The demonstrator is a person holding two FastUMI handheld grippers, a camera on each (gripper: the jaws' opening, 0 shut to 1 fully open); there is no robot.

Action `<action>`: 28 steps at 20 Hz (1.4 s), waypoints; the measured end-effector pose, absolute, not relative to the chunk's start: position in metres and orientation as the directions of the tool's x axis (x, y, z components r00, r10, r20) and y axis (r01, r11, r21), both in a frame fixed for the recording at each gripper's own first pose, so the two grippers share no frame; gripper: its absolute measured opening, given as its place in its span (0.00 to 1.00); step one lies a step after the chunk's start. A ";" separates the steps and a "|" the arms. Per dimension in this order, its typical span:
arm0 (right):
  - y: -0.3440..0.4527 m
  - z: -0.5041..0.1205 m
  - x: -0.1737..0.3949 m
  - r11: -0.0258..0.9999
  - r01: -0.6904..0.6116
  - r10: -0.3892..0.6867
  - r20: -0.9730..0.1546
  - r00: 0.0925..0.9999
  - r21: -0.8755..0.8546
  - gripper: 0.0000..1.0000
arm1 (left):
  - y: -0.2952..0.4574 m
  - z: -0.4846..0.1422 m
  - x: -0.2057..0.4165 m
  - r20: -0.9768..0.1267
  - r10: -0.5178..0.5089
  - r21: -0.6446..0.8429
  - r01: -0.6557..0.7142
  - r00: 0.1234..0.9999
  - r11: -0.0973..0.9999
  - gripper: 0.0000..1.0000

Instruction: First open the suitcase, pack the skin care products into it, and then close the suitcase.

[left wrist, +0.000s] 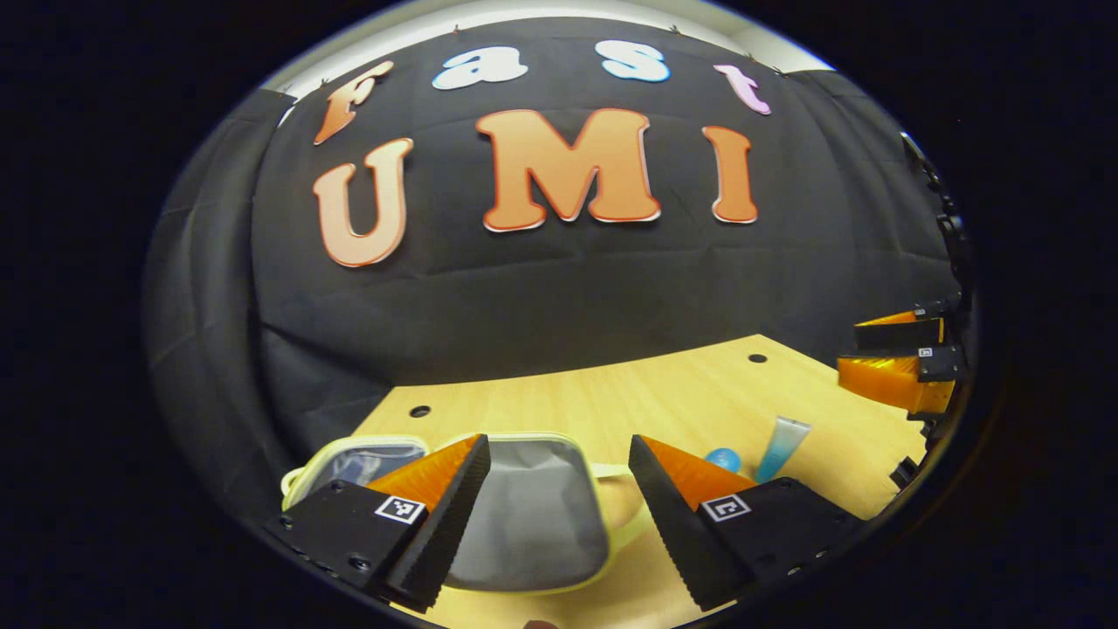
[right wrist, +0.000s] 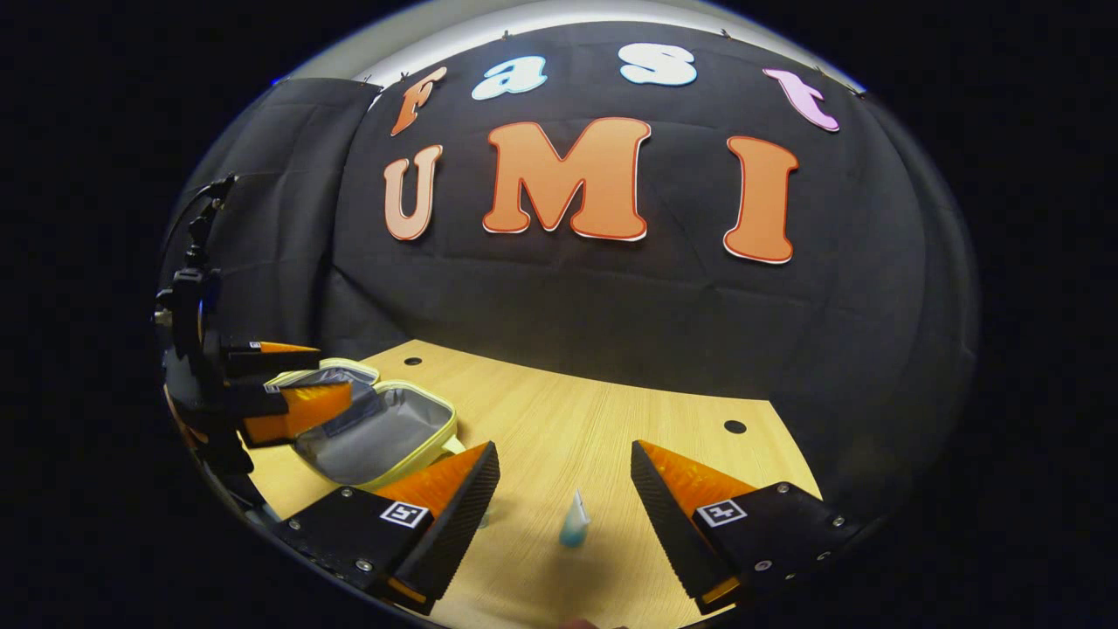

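Suitcase open on table; both grippers empty, jaws spread.

The suitcase (left wrist: 533, 515) lies open on the wooden table (left wrist: 611, 402), grey lining exposed, pale yellow rim all round. The left gripper (left wrist: 555, 489) hangs over it, fingers wide apart, holding nothing. To its right lie a blue tube (left wrist: 782, 447) and a small blue ball (left wrist: 722, 459), near each other. The right gripper (right wrist: 563, 494) hovers just above the tube, fingers likewise apart and empty.
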State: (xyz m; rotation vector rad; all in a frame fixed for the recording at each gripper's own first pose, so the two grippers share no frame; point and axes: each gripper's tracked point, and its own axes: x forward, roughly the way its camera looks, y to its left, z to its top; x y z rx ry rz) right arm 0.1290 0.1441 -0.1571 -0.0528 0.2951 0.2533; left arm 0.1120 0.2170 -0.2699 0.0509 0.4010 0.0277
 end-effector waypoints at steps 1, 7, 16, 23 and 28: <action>0.142 -0.161 0.131 0.964 -0.264 0.249 -0.298 0.922 -0.013 0.96 | 0.201 -0.277 0.113 -0.397 0.018 0.053 0.004 0.918 0.999 0.99; 0.135 -0.189 0.138 0.947 -0.321 0.297 -0.313 0.902 -0.028 0.96 | 0.128 -0.332 0.117 -0.434 -0.044 0.043 0.070 0.900 0.997 0.99; 0.134 -0.248 0.146 0.931 -0.365 0.327 -0.372 0.869 -0.032 0.96 | 0.072 -0.413 0.138 -0.481 -0.084 -0.008 0.091 0.872 0.996 0.85; 0.134 -0.280 0.155 0.920 -0.391 0.347 -0.407 0.845 -0.028 0.96 | 0.067 -0.456 0.154 -0.534 -0.108 -0.075 0.080 0.838 0.994 0.55; 0.143 -0.305 0.158 0.913 -0.408 0.368 -0.444 0.817 0.005 0.96 | 0.070 -0.453 0.159 -0.521 -0.097 -0.079 0.064 0.848 0.995 0.48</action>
